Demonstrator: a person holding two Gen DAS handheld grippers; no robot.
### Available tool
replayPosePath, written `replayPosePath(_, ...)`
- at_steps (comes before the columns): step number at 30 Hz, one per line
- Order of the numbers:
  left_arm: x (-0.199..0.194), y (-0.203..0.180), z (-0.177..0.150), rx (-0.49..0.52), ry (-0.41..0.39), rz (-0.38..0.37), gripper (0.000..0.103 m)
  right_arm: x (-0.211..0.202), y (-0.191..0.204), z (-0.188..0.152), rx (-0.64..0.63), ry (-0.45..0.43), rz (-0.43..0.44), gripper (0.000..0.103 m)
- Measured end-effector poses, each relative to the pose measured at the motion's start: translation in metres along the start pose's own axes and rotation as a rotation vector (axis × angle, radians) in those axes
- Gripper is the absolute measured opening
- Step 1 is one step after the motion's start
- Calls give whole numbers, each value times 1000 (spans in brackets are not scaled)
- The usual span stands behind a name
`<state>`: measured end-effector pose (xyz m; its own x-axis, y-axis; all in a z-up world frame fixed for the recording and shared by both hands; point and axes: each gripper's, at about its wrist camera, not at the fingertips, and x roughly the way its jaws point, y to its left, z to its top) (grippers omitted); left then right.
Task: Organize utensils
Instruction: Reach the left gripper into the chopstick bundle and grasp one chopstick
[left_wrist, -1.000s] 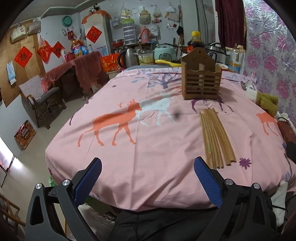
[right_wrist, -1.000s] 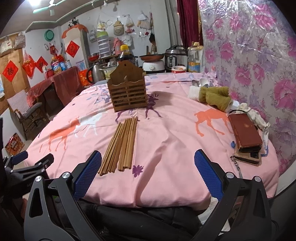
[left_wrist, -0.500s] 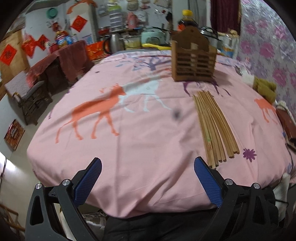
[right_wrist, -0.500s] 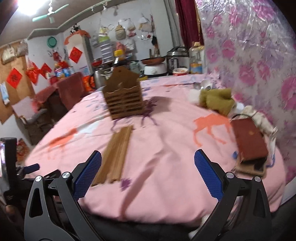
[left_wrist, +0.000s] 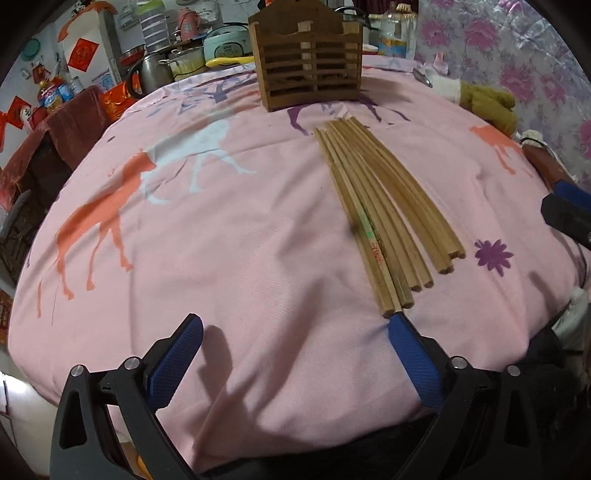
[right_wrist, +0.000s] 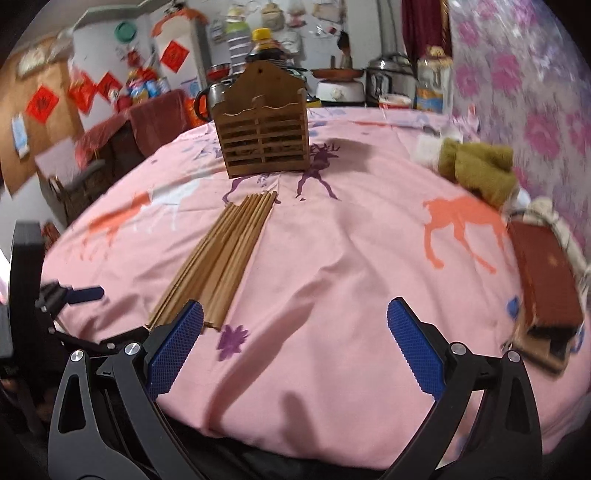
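Several wooden chopsticks (left_wrist: 380, 206) lie side by side on the pink tablecloth (left_wrist: 229, 236), pointing toward a slatted wooden utensil holder (left_wrist: 306, 59) at the far side. My left gripper (left_wrist: 295, 328) hovers open over the cloth; its right fingertip sits just short of the chopsticks' near ends. In the right wrist view the same chopsticks (right_wrist: 221, 254) lie ahead and left, below the holder (right_wrist: 264, 136). My right gripper (right_wrist: 295, 317) is open and empty, its left fingertip right by the chopsticks' near ends.
A brown wallet (right_wrist: 546, 273) and an olive cloth bundle (right_wrist: 476, 170) lie along the table's right side by the floral wall. Pots, a kettle and bottles crowd the far edge. The left gripper (right_wrist: 66, 295) shows at the right view's left edge.
Both grippers have moved forward and lower toward the chopsticks, which now appear much nearer. Both stay open. Nothing on the table has shifted.
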<state>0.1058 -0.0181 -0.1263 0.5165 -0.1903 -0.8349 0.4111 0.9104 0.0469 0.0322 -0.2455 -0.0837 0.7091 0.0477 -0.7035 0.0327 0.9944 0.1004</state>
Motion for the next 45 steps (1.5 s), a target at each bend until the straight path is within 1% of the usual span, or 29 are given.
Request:
replayPosePath(1,0,1,1,-3,1,2,99,1,1,-2,-18,-3,-15,96)
replayPosePath(2,2,3,2,-7,-10,23,99,3,5,-5,-43,1,-30,96)
replayPosePath(7,7,12,14,-21,-45,140,99,8,5,-10,-50,22,-9,96)
replayPosePath(10,7,15,16,-9,-84,278,99,10,4,-11,-54,15,-13,95)
replayPosePath(12,7,23,16,-25,-92,318,99,12,7,-13,-78,13,-8,88)
replayPosePath(14,9,37,18,-73,-79,320,99,16,15,-18,-118,12,-5,84)
replayPosePath(15,9,46,19,-109,-68,306,99,17,19,-20,-136,12,0,83)
replayPosePath(17,8,53,19,-136,-62,270,99,19,30,-23,-188,12,26,82)
replayPosePath(19,7,49,17,-120,-69,265,99,18,41,-23,-238,-4,45,80)
replayPosePath(21,6,41,15,-94,-95,304,98,21,46,-20,-252,-12,50,79)
replayPosePath(22,6,39,14,-87,-104,315,98,26,46,-17,-251,-6,53,77)
replayPosePath(23,6,38,13,-86,-112,321,99,30,46,-16,-249,3,53,72)
replayPosePath(24,6,38,12,-94,-118,319,99,37,46,-15,-249,21,43,65)
replayPosePath(25,5,39,10,-104,-121,311,99,44,44,-15,-247,36,12,62)
replayPosePath(27,5,42,10,-120,-117,294,99,49,32,-12,-202,35,-44,60)
replayPosePath(28,5,43,10,-128,-111,286,99,50,21,-10,-157,39,-71,60)
replayPosePath(29,5,44,10,-132,-108,282,99,51,5,-6,-82,47,-83,59)
replayPosePath(31,2,43,8,-126,-112,287,98,48,-15,-2,23,55,-31,57)
replayPosePath(32,0,41,7,-122,-120,289,98,43,-18,-2,40,36,4,57)
replayPosePath(34,-8,36,5,-106,-163,278,98,35,-5,-4,-15,4,53,57)
replayPosePath(36,-17,25,6,-65,-215,271,98,33,14,-8,-88,-2,88,57)
replayPosePath(37,-18,22,7,-49,-223,270,98,34,26,-11,-133,2,103,57)
replayPosePath(39,-13,9,12,3,-225,262,97,36,39,-14,-186,6,93,55)
replayPosePath(40,-11,6,14,19,-222,253,94,37,41,-15,-199,7,86,55)
replayPosePath(41,-5,1,18,45,-211,233,83,38,41,-14,-196,10,84,55)
replayPosePath(42,4,-4,21,71,-191,214,64,39,38,-13,-180,11,81,55)
replayPosePath(43,13,-7,24,85,-166,185,49,38,34,-12,-165,11,80,55)
replayPosePath(44,14,-7,25,80,-177,133,26,38,28,-10,-135,8,77,55)
replayPosePath(45,16,-7,26,71,-165,105,14,36,24,-9,-117,5,75,55)
